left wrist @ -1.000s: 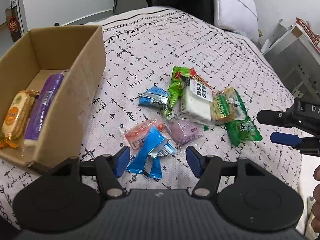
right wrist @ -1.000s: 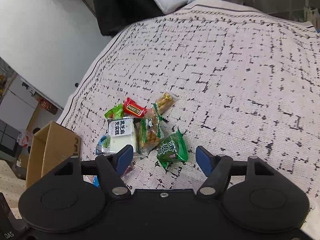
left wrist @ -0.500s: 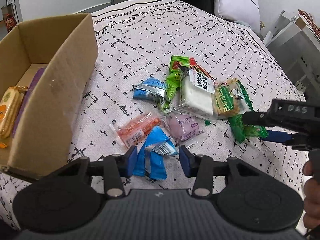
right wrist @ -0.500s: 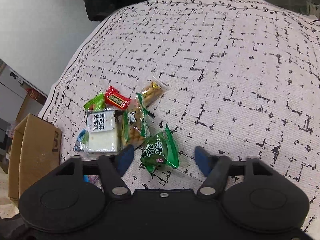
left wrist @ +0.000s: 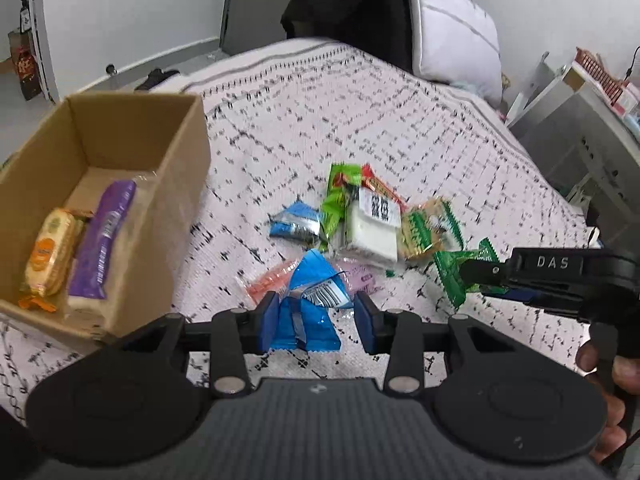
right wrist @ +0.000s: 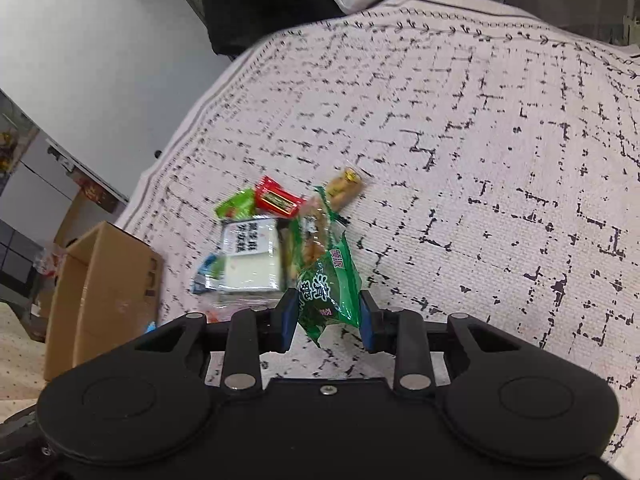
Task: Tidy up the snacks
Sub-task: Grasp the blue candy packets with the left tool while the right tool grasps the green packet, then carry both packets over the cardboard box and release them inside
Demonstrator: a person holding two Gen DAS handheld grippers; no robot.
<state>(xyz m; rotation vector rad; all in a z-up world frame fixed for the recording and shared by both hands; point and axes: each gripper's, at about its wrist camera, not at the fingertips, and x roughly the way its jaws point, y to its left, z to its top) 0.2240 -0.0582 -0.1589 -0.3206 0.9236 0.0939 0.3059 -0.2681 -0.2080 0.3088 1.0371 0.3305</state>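
A pile of snack packets lies on the patterned bedspread point(left wrist: 360, 120). My left gripper point(left wrist: 316, 320) is shut on a blue packet point(left wrist: 310, 304), which looks lifted off the cloth. My right gripper point(right wrist: 328, 316) is shut on a green packet point(right wrist: 330, 294); it also shows in the left wrist view point(left wrist: 460, 276) with the right gripper point(left wrist: 492, 280) on it. A white cake packet point(left wrist: 372, 228), a small blue packet point(left wrist: 296, 224), an orange packet point(left wrist: 268, 284) and a pink packet point(left wrist: 360, 280) stay in the pile.
An open cardboard box point(left wrist: 188, 184) stands at the left and holds a purple bar point(left wrist: 104, 240) and an orange biscuit pack point(left wrist: 50, 252). A pillow point(left wrist: 452, 40) lies at the bed's far end. A white shelf unit point(left wrist: 580, 128) stands to the right.
Both grippers went from open to shut: the left closed on the blue packet and raised it, the right moved down onto the green packet and closed on it.
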